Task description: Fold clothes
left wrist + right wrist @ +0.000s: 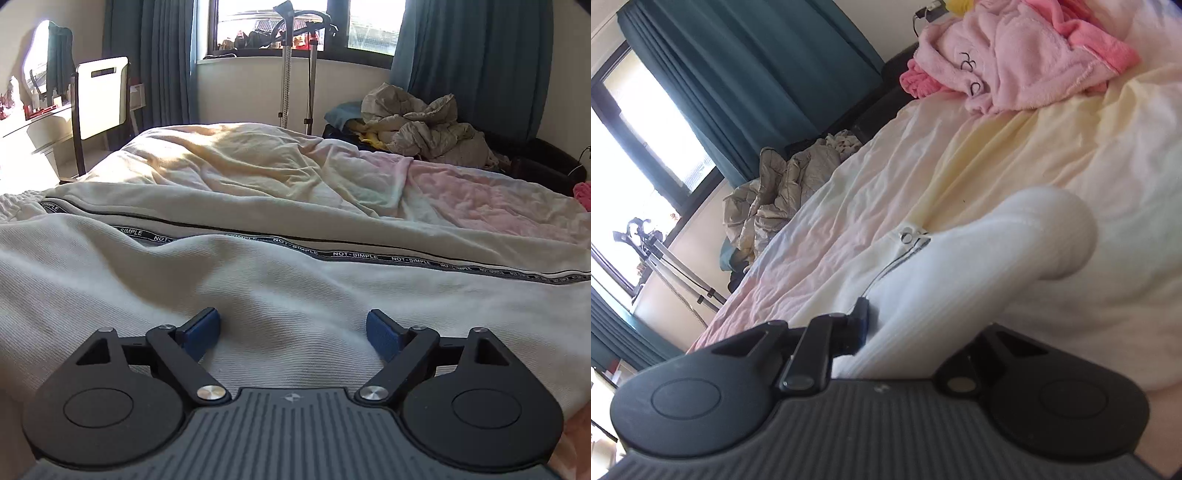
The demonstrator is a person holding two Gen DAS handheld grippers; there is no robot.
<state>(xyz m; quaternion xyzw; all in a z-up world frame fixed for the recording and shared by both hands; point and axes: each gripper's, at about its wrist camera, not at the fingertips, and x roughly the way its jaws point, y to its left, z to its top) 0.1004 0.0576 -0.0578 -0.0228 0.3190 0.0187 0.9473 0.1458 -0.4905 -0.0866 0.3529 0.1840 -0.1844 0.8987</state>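
- Cream trousers (295, 295) right under left gripper (293, 328), spread flat across bed (258, 166); "NOT-SIMPLE" side tape (354, 255) runs across just beyond.
- Left gripper released, blue pads (201, 328) wide apart, cloth bunched between them but not pinched; likely poised to grab or press for a fold.
- Right gripper (882, 332) clenched on a thick roll of the same cream cloth (960, 273), lifted off the bedsheet (997, 147), probably to carry a fold over; far finger hidden by fabric.
- Pink fleece garment (1015, 55) well apart at the far end, untouched.
- Crumpled beige pile (432, 129) off the bed.
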